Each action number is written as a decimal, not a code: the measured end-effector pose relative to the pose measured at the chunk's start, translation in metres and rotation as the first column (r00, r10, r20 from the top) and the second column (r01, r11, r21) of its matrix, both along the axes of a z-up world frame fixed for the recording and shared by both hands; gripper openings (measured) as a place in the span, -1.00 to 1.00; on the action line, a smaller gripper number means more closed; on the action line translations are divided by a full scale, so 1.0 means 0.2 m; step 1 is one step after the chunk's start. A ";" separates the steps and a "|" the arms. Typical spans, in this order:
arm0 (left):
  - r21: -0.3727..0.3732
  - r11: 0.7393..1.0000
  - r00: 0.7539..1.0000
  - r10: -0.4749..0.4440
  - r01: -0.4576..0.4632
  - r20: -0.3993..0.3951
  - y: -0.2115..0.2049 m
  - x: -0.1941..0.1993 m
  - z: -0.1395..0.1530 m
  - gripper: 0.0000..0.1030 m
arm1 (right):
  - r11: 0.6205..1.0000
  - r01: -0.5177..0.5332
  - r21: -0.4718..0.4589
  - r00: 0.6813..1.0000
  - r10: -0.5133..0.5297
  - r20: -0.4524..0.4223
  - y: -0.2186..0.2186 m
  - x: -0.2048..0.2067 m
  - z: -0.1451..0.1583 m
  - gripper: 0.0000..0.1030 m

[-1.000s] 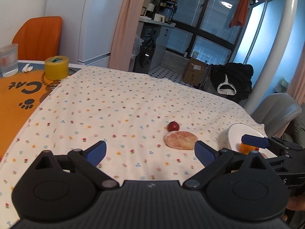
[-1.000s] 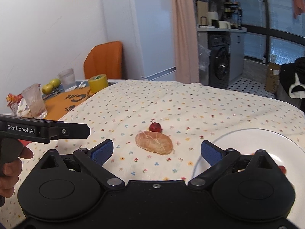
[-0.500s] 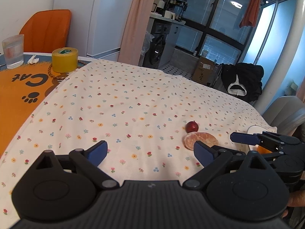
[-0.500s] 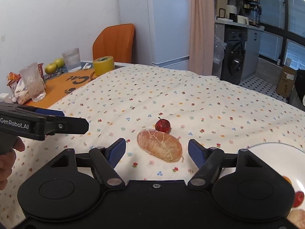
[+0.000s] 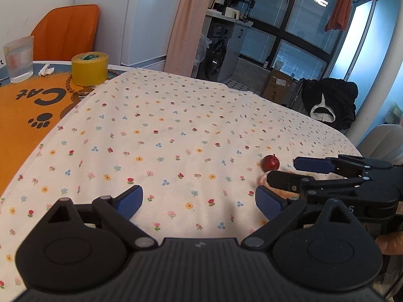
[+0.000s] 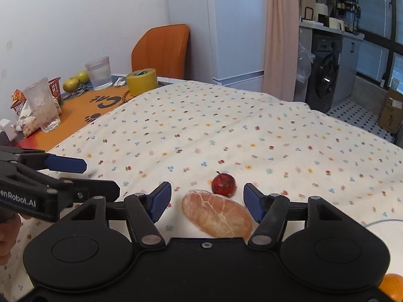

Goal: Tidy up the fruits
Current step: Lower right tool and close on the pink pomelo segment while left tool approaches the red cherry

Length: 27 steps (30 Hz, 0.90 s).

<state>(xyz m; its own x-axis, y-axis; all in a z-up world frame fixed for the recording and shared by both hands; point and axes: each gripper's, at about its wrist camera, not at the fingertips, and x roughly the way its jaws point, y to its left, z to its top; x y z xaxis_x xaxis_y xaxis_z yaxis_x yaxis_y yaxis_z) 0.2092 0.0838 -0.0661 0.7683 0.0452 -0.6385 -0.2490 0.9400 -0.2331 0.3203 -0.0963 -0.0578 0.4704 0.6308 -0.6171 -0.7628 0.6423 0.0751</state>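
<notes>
Pale peeled fruit (image 6: 217, 216), long axis slanting, is being framed between the parted right gripper (image 6: 207, 200) pads; the left gripper (image 5: 199, 201), spread and empty, is being held farther off.

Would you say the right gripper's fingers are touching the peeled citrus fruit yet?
Apart. The right wrist view shows the right gripper open, with tablecloth visible between each finger and the peeled citrus fruit.

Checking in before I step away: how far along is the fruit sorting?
Done: an orange fruit sits at the right wrist view's corner, seemingly set aside. In hand: nothing; the right hand-held gripper is open around the peeled citrus. Left: that citrus and the small red fruit.
</notes>
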 end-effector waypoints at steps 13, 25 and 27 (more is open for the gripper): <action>-0.001 1.000 1.000 0.009 -0.009 0.013 0.02 -0.05 0.02 0.86 | 0.997 -0.002 -0.083 1.000 0.004 0.023 0.02 -0.07 -0.02 0.21; -0.010 1.000 1.000 -0.001 0.001 0.021 0.00 -0.09 0.03 0.86 | 0.994 0.003 -0.107 0.998 -0.010 -0.057 -0.04 -0.16 0.02 0.16; -0.010 1.000 1.000 -0.004 0.004 0.022 0.00 -0.10 0.03 0.86 | 0.993 0.014 -0.121 0.998 -0.022 -0.060 -0.04 -0.15 0.01 0.14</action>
<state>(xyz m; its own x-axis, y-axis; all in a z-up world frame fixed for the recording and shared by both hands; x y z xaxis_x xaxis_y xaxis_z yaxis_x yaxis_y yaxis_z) 0.1898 0.0835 -0.0609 0.7824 0.0352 -0.6218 -0.2396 0.9386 -0.2484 0.2898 -0.1045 -0.0565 0.4399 0.5423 -0.7158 -0.7474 0.6630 0.0429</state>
